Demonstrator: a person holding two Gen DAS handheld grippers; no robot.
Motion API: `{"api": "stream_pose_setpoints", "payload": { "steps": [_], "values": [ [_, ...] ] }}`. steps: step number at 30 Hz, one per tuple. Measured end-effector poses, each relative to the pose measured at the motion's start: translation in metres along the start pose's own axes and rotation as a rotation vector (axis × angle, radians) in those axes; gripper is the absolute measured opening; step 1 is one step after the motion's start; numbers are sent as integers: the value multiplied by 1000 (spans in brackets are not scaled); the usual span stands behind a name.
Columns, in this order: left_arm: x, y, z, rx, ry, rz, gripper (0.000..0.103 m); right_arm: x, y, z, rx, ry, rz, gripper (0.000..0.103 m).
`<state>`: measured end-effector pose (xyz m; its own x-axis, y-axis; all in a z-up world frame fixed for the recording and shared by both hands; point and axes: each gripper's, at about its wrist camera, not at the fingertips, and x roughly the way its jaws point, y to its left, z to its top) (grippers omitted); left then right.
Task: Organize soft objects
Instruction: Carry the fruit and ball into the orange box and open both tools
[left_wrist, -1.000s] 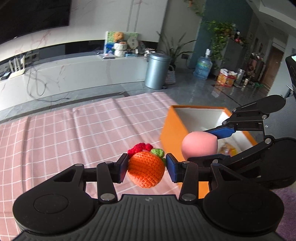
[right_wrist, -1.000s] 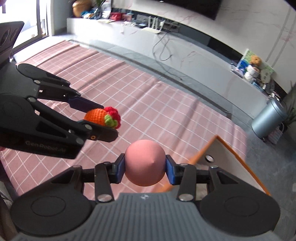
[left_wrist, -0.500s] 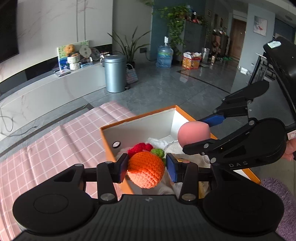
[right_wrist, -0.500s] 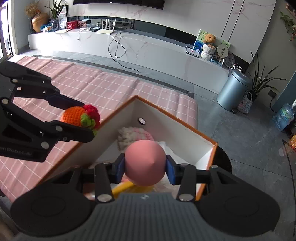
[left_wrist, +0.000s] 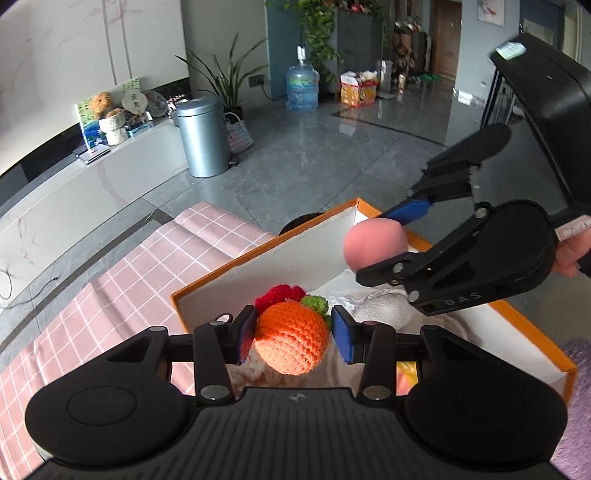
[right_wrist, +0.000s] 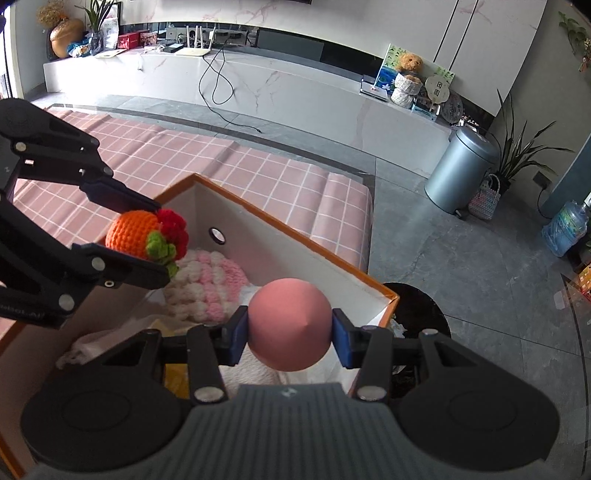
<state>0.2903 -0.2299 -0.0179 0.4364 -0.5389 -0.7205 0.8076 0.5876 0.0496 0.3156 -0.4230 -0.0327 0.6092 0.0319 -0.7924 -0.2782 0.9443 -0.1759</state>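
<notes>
My left gripper is shut on an orange crochet fruit with a red and green top. It hangs over the near-left part of an orange box with white inner walls. My right gripper holds a smooth pink ball between its blue pads over the box; its jaws are opening, but the pads still touch the ball. Each view shows the other tool: the right gripper with the ball, and the left gripper with the fruit.
In the box lie a pink-and-white crochet piece, white cloth and something yellow. The box sits on a pink checked cloth. A black round object lies past its far corner. A grey bin stands on the floor.
Both grippers have travelled from above the checked cloth to above the box, each still carrying its toy. The box interior has come into full view.
</notes>
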Motion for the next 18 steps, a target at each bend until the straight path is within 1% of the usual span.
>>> {"api": "stream_pose_setpoints", "payload": {
  "steps": [4, 6, 8, 12, 13, 15, 17, 18],
  "values": [
    [21, 2, 4, 28, 27, 11, 50, 27, -2, 3, -10, 35, -24, 48],
    [28, 3, 4, 25, 32, 9, 50, 36, -2, 2, -37, 43, -45, 49],
    [32, 3, 5, 23, 34, 9, 50, 42, -1, 0, -50, 47, -48, 51],
    [38, 0, 5, 24, 34, 21, 50, 45, -1, -5, -66, 43, -45, 53],
    [39, -1, 5, 23, 34, 18, 50, 45, -1, -7, -67, 42, -46, 55],
    [40, 0, 6, 15, 32, 13, 50, 44, -1, -9, -67, 45, -49, 55],
    [41, -2, 4, 3, 31, 18, 50, 42, 0, -10, -70, 44, -55, 58],
    [41, -2, 3, -6, 28, 22, 50, 40, 0, -10, -73, 37, -58, 63]
  ]
}}
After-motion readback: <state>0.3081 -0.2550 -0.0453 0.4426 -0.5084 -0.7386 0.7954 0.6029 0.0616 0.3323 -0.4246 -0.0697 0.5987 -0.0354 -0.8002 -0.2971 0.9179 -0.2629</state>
